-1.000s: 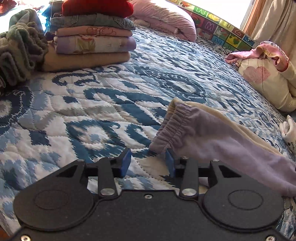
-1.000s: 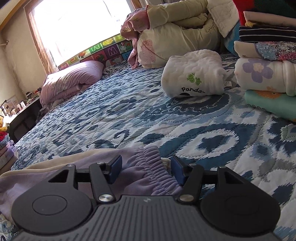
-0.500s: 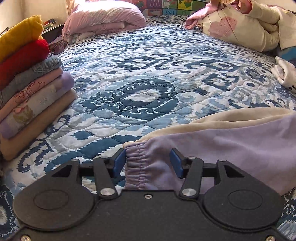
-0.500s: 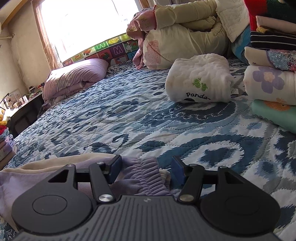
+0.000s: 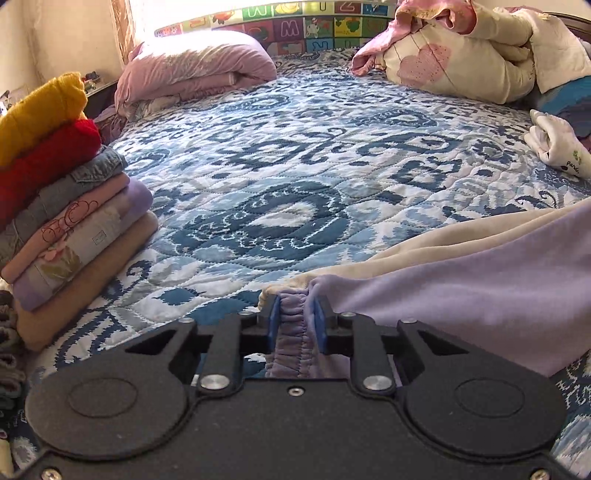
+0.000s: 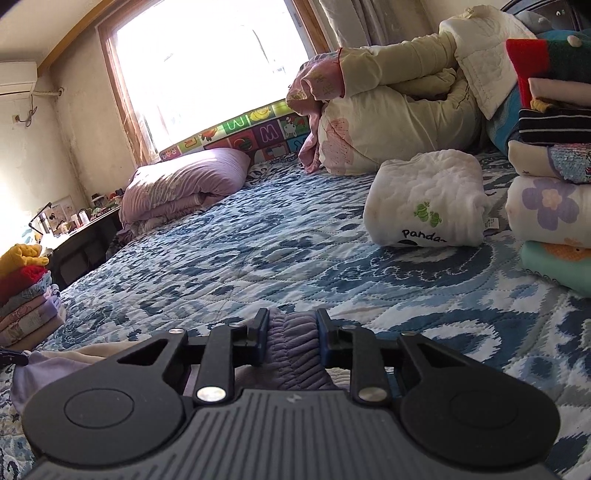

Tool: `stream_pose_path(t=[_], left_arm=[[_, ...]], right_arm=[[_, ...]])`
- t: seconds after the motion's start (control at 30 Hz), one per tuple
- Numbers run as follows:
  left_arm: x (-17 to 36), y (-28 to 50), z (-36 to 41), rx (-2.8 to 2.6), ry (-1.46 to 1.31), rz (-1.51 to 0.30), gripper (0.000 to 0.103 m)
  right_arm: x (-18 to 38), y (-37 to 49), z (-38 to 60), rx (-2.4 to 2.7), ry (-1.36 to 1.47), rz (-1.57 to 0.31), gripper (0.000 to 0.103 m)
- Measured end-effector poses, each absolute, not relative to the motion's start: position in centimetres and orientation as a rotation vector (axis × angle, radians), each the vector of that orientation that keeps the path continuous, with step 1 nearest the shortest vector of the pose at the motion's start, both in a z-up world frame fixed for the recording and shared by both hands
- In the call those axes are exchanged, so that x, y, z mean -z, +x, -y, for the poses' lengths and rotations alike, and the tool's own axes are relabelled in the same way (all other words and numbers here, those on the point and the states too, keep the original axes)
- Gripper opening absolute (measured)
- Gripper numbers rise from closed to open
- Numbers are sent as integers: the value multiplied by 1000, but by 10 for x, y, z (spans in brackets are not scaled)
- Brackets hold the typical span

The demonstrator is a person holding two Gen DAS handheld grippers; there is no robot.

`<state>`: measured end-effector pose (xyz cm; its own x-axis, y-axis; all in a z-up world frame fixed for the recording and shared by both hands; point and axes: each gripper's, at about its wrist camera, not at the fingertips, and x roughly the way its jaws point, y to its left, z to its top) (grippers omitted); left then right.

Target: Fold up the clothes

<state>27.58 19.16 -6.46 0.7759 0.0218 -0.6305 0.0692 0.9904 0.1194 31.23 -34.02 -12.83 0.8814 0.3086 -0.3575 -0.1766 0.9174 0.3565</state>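
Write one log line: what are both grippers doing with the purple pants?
left gripper: closing on purple pants waistband | right gripper: closing on waistband | pants on bed quilt

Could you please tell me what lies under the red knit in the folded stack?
Under the red knit lie denim, pink, lilac and tan folds on the quilt; their inner layers are covered.

You've got a blue-and-white quilt (image 5: pixel 295 177) covering the whole bed. At the far end there's a pinkish-purple pillow (image 6: pixel 184 184) under the bright window (image 6: pixel 207 70), with an alphabet play mat (image 5: pixel 314 26) standing on edge behind it. A cream comforter with pink hearts (image 5: pixel 454 62) is bunched up in the far corner. Off to one side you can see a dark side table (image 6: pixel 81 243) cluttered with small stuff, too small to make out.
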Motion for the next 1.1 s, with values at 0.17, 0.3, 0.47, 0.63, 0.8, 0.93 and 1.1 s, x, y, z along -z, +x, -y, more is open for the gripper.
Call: stream_pose_path(t=[0.17, 0.3, 0.47, 0.63, 0.8, 0.93, 1.1], left_arm=[[52, 234, -186, 44, 160, -533, 18], [44, 191, -182, 84, 159, -429, 18], [51, 131, -172, 172, 211, -385, 19], [80, 75, -170, 261, 250, -460, 19], [106, 37, -183, 259, 158, -564, 22], [107, 23, -210, 216, -146, -610, 48], [104, 27, -240, 177, -635, -667, 55]], right_arm=[[114, 283, 351, -286, 340, -326, 27], [115, 255, 368, -306, 402, -302, 27], [125, 213, 393, -311, 514, -327, 26], [140, 177, 397, -344, 489, -425, 27], [151, 139, 397, -354, 460, -523, 30], [157, 113, 408, -308, 507, -537, 38], [161, 109, 429, -270, 682, -502, 62]])
